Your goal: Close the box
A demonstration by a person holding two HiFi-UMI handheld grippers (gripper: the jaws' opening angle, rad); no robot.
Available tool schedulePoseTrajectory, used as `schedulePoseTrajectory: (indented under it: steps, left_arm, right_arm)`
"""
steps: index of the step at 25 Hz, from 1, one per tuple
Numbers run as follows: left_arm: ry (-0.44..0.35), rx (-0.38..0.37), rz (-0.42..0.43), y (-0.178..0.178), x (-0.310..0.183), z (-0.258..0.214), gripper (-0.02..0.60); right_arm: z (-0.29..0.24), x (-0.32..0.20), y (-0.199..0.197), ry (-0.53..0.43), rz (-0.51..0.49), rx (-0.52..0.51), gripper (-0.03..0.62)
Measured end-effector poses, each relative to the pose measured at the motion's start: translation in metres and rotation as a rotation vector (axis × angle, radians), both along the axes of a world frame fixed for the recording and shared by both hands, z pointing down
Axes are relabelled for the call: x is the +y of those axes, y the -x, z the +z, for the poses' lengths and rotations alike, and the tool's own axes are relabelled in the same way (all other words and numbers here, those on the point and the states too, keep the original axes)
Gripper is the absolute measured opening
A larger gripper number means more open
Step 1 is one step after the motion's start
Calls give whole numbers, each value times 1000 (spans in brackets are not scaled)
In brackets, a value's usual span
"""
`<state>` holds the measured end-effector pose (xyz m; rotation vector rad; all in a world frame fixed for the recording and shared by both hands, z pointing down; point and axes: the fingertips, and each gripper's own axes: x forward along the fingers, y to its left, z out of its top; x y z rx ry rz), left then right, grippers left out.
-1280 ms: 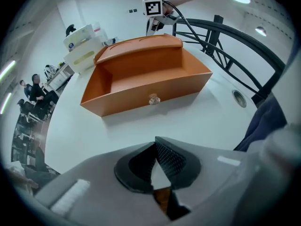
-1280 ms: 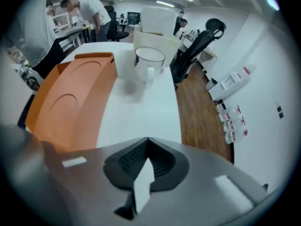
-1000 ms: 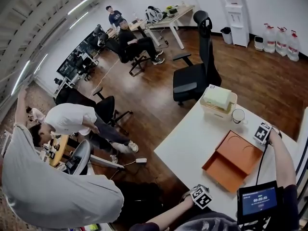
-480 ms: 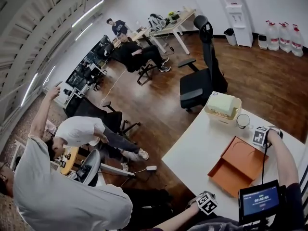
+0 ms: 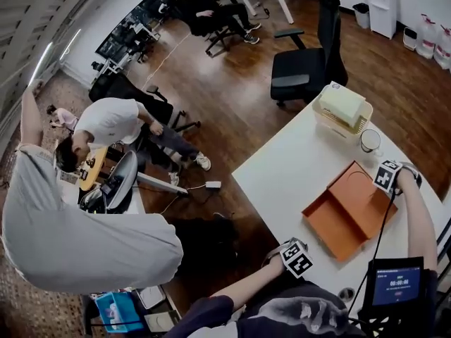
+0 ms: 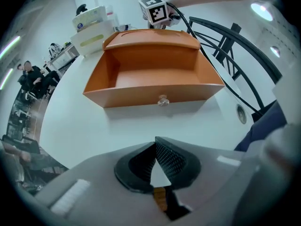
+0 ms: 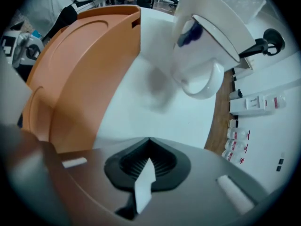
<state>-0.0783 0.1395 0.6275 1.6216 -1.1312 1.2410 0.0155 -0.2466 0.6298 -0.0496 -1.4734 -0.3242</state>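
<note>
One orange box (image 5: 349, 215) lies open near the right end of the white desk (image 5: 282, 178), its tray toward the near edge and its lid (image 5: 368, 197) folded back flat toward the far edge. A cream basket (image 5: 343, 122) stands at the far corner and holds a pale block. A white mug (image 5: 370, 141) sits just beside it, between the basket and the box. The left gripper (image 5: 299, 257) hangs over the near edge, apart from the box's front. The right gripper (image 5: 388, 176) is out on a stretched arm at the lid's far side. A small screen (image 5: 396, 286) shows at the person's right. Beyond the desk are a wood floor, a black office chair (image 5: 308, 65), and people at other desks.

From the left gripper view, the tray faces the camera, its inside bare orange, with a small knob (image 6: 163, 100) on its front wall. The lid rises behind it, and the right gripper's marker cube (image 6: 155, 11) shows just past the lid's top edge. The left gripper's pads meet at their tips, with only desk beyond them.

From the right gripper view, the lid fills the left side and the mug looms close ahead. Whether the gripper touches the lid cannot be told. Its pads are together and hold nothing. Water bottles (image 7: 237, 138) stand on the floor beyond the desk's edge.
</note>
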Motion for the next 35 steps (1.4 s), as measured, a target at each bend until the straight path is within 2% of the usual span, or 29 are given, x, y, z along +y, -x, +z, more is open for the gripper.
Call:
schedulePoseTrajectory:
  steps: [2,5,6,9,10,13,21,25,35]
  left_arm:
    - [5,-2,-5,3,-7,9,15]
    - [-24,-98,8,41,-30,-8,15]
    - [-26,-87,2,43,-30,-15,16]
    - [-9,67,-23,11,-22,-17,16]
    - [-2,98,-20,1,-21,-17,16]
    - [14,146,5,-19,-25,-14,16]
    - [-14,187,24,-29,-42,-17,15]
    - [7,212,13,-31,-45,-19,15]
    - [12,259,22,-33,-58,-25,15]
  right_arm:
    - [25,-1,-2,35,13,17,0]
    - [43,2,7,113,100,32,0]
    - [34,5,11,111,111,27,0]
    - [2,4,26,34,79,-65,0]
    - [-4,2,26,12,74,-90,0]
    - [-7,4,14,5,88,-92,0]
    - [-5,3,12,-8,84,-94,0]
    - [-8,3,13,-5,98,-121,0]
    - [-4,4,5,-7,122,-102,0]
